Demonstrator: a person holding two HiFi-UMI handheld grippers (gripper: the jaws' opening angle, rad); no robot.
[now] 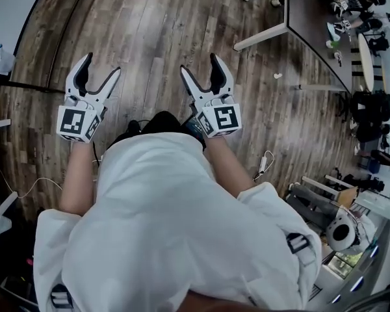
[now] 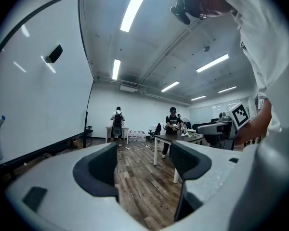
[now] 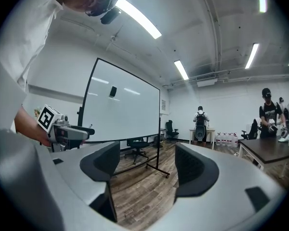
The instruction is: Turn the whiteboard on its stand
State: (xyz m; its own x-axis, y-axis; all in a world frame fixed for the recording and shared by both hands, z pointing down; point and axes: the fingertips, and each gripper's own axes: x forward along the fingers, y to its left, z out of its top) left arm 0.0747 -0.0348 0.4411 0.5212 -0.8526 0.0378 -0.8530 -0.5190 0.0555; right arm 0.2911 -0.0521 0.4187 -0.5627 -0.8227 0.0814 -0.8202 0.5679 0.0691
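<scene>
In the head view the left gripper (image 1: 101, 67) and the right gripper (image 1: 199, 65) are held level, side by side over the wooden floor (image 1: 149, 18). Both are spread wide with nothing between them and touch nothing, so the step in hand is, I judge, the reach for the board. A dark tabletop (image 1: 312, 25) fills the floor's far right corner, and a white cable (image 1: 263, 164) lies on the boards near the person's right. In the left gripper view the fingers (image 2: 101, 170) stand apart around bare floor. The whiteboard (image 2: 38, 81) rises close on the left, with a dark eraser (image 2: 54, 54) stuck to its face and a marker (image 2: 0, 124) at its lower edge. In the right gripper view the fingers (image 3: 103, 165) are likewise open and empty. The board shows whole here, upright on its stand (image 3: 160, 138), whose foot runs across the floor on castors. To turn it well, each gripper should probably close on the frame's edge rather than the slick face, the two set well apart. The swing should be slow, so the castors roll and the board does not tip. An office chair (image 3: 137, 146) sits close by the stand under the board's lower edge, likely in the swing path. A person with a backpack (image 3: 200, 124) and another person (image 3: 267, 112) beside the tabletop stand well apart from it.
</scene>
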